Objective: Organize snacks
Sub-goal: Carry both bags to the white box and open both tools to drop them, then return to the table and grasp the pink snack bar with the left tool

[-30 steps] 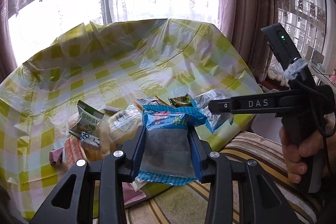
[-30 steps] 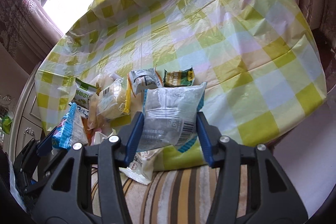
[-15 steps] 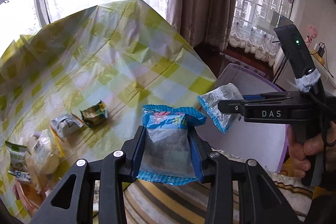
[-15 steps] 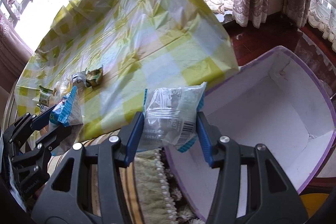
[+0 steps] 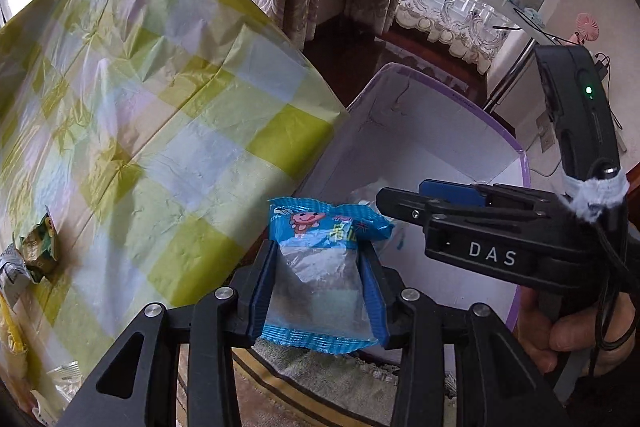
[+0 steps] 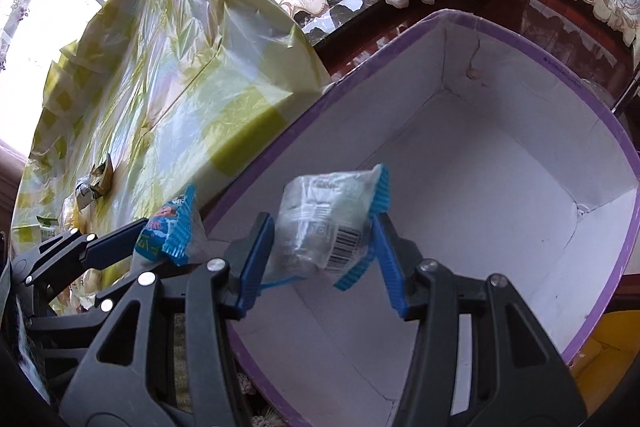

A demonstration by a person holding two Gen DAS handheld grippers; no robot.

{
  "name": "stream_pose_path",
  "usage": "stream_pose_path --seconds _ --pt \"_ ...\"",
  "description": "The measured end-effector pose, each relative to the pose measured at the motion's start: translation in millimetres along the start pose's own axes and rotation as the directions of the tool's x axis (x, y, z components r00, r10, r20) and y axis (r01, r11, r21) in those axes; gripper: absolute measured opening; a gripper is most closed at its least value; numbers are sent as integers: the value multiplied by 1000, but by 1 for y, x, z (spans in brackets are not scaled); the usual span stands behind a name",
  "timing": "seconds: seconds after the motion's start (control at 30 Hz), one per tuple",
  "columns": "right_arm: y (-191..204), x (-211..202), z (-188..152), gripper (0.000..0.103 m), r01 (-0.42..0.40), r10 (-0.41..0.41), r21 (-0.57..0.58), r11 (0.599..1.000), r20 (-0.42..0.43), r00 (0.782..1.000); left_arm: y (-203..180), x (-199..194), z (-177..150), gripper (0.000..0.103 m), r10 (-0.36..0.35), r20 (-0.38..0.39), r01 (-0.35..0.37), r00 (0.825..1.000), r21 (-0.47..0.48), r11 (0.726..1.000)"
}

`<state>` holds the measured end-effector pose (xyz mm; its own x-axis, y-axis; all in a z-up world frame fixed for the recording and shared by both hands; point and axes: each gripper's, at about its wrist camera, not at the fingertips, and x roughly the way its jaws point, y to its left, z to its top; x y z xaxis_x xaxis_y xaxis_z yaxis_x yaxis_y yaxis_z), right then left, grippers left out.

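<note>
Hiding behind right gripper (image 5: 404, 205): clear packet (image 6: 324, 223), mostly unseen from left view.

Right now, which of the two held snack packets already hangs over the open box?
The clear plastic snack packet with a barcode, in the right hand-held gripper, hangs over the purple-rimmed white box. The blue cartoon-printed packet sits outside its rim.

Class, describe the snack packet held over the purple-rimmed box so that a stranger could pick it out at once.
Start at the big white box with the purple rim beside the checked tablecloth. Over its open inside, the right tongs hold a clear packet with blue crimped ends. Unlike the blue cartoon packet in the left tongs, it shows its barcode side.
</note>
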<state>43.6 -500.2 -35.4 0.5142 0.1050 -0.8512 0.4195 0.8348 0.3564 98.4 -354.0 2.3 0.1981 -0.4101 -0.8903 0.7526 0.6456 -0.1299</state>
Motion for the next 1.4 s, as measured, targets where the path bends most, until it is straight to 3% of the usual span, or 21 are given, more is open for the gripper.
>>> stream_pose_path --seconds 0.1,0.3,0.5,0.63,0.77,0.83,0.97,1.03,1.1,1.27,1.4 --pt "-5 -1 4 55 13 -13 1 1000 15 1000 -2 2 1 54 -12 -4 12 1000 5 1000" --pt "-8 0 7 56 24 -24 12 1000 15 1000 4 -3 2 61 6 21 -6 1000 -31 1000" --pt "-1 1 7 65 50 -50 -3 999 27 998 7 -18 -2 75 59 81 -56 995 -42 998" --pt "11 -10 8 81 93 -90 -39 995 75 993 6 -34 -2 83 109 156 -101 982 -54 993" --pt "26 -24 11 93 169 -156 -78 983 149 977 15 -57 -3 85 221 234 -197 947 -121 973" --pt "34 -33 13 95 203 -183 -91 975 189 965 21 -66 -6 86 289 264 -257 920 -150 955" --pt "53 -44 16 97 288 -243 -137 948 273 931 38 -82 -16 86 349 321 -302 880 -188 934" --pt "66 -47 15 98 305 -244 -169 937 305 921 45 -90 -24 86 394 351 -345 849 -195 918" --pt "75 -48 17 98 273 -206 -192 943 308 929 50 -103 -32 86 446 393 -390 804 -217 895" --pt "102 -50 13 98 170 -92 -231 958 313 945 73 -126 -51 86 421 433 -337 797 -259 905" --pt "131 -51 6 98 77 19 -291 954 312 950 89 -143 -72 86 469 458 -349 755 -324 879"
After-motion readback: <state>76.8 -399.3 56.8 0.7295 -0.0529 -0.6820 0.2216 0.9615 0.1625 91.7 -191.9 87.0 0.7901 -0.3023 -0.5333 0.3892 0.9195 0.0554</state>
